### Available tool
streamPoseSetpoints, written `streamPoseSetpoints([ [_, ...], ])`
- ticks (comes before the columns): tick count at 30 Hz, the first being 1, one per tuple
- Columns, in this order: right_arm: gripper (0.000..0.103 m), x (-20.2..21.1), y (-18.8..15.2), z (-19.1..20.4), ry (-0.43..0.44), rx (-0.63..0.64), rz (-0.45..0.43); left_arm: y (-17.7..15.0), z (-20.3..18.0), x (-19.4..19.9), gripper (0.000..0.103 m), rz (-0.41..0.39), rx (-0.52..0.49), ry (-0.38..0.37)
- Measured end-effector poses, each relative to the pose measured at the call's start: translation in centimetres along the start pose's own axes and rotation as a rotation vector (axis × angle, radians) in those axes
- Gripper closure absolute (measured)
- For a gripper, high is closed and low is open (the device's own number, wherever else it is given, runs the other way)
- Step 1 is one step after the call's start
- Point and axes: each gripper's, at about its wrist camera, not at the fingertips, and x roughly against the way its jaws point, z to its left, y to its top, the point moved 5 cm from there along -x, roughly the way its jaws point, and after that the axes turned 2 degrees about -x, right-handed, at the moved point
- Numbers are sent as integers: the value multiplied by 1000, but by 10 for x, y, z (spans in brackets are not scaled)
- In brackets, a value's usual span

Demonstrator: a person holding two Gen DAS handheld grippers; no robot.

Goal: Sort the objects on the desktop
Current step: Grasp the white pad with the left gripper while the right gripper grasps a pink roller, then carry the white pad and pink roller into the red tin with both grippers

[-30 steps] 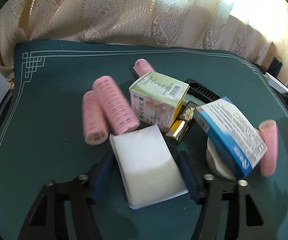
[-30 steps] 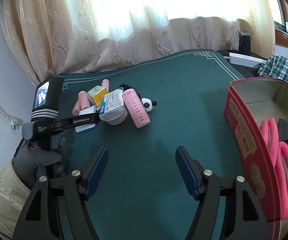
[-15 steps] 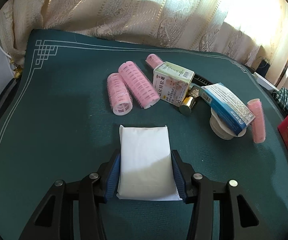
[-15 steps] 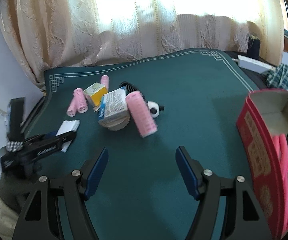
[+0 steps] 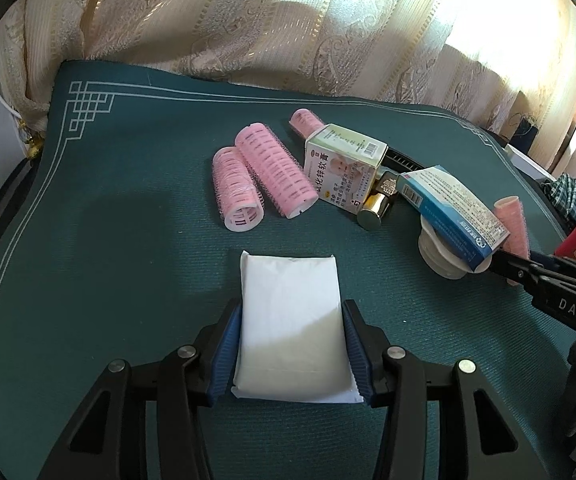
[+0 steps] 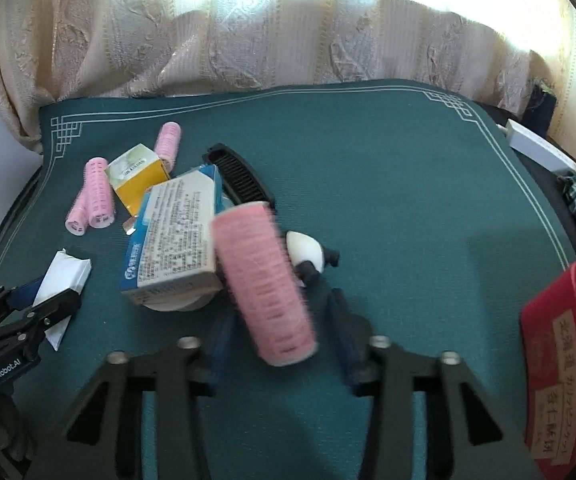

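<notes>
My left gripper (image 5: 293,344) is shut on a white tissue pack (image 5: 292,320), held low over the green mat (image 5: 108,240); the pack also shows in the right wrist view (image 6: 62,280). My right gripper (image 6: 284,332) is open, its jaws on either side of a large pink hair roller (image 6: 262,284) that lies against a blue-white box (image 6: 176,236). That box rests on a round white jar (image 5: 444,256). Two pink rollers (image 5: 260,180) lie side by side near a green-white box (image 5: 344,168).
A red box (image 6: 564,352) stands open at the right edge. A panda figure (image 6: 308,254), a black comb (image 6: 240,178), a gold-capped bottle (image 5: 376,208) and another pink roller (image 5: 306,120) lie in the pile. Curtains hang behind the table.
My right gripper has moved forward to the pile and now straddles the large pink roller. My left gripper has drawn back from the pile with the tissue pack.
</notes>
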Motion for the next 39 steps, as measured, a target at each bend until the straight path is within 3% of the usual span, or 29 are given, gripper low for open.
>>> streamPoseSetpoints([
  [11,72,51,-30,-6,50,-67,-68,-4,5,8,53,-26,60,-10],
  [19,72,97,-40,-23,40,-116,-141,-8,-13,27,53,-61,30,-39],
  [28,72,144,-56,-70,-21,-195,-214,-26,-49,43,53,-51,-4,-96],
  [39,72,186,-87,-158,-148,-338,-262,-24,-119,69,53,-80,-113,-161],
])
